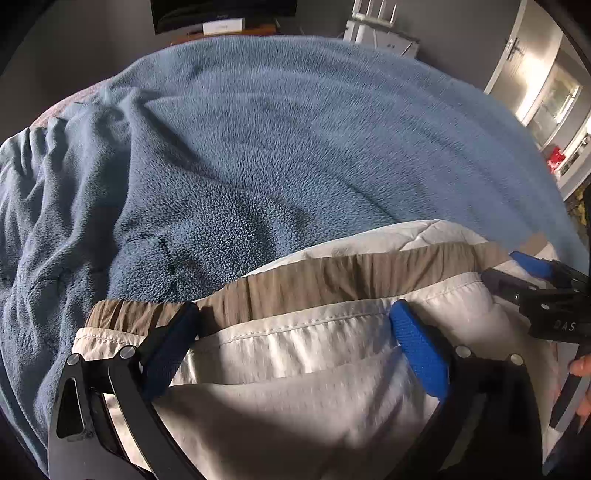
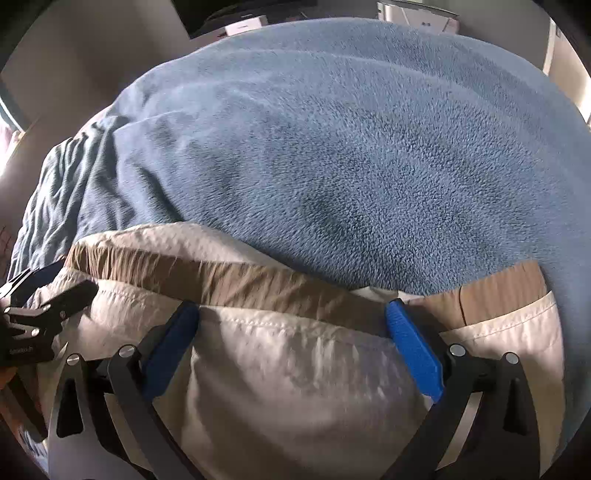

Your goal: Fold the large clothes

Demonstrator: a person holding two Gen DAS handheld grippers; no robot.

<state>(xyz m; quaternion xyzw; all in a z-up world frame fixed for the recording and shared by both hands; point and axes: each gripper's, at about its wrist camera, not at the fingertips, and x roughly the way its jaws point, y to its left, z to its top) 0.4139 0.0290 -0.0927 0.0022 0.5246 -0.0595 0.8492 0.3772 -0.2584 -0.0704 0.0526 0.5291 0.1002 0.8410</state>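
The pale cream lightweight garment with a tan elastic waistband [image 1: 314,354] lies on the fuzzy blue fleece blanket [image 1: 277,147] that covers the bed, at the near edge, right under both tools. The tan gathered waistband [image 1: 332,277] runs across the far edge of the garment, with a stitched cream hem just this side of it.

Left gripper [image 1: 295,332] — spread wide, its blue-padded fingers [image 1: 417,350] well apart, straddling the cream fabric below the waistband. The left-hand pad's tip [image 1: 177,332] sits right at the band; whether it presses the cloth or only hovers, I cannot tell. Nothing pinched between them.

Over on the right wrist view, same picture: the right gripper [image 2: 291,325] is spread open too, blue fingers [image 2: 413,347] apart either side of a puffed-up stretch of the cream fabric [image 2: 288,369], tips reaching up to the waistband [image 2: 229,277]. No grip on anything.

Each tool shows in the other's camera: the right gripper [image 1: 535,291] at the right edge of the left view, over the garment's right end, and a bit of a hand [image 1: 581,365] behind it; the left gripper [image 2: 40,306] at the left edge of the right view, over the garment's left end.

Sunlight falls across the fabric. Beyond the bed, a dark screen [image 1: 221,14] against the wall and a white rack [image 1: 376,29].
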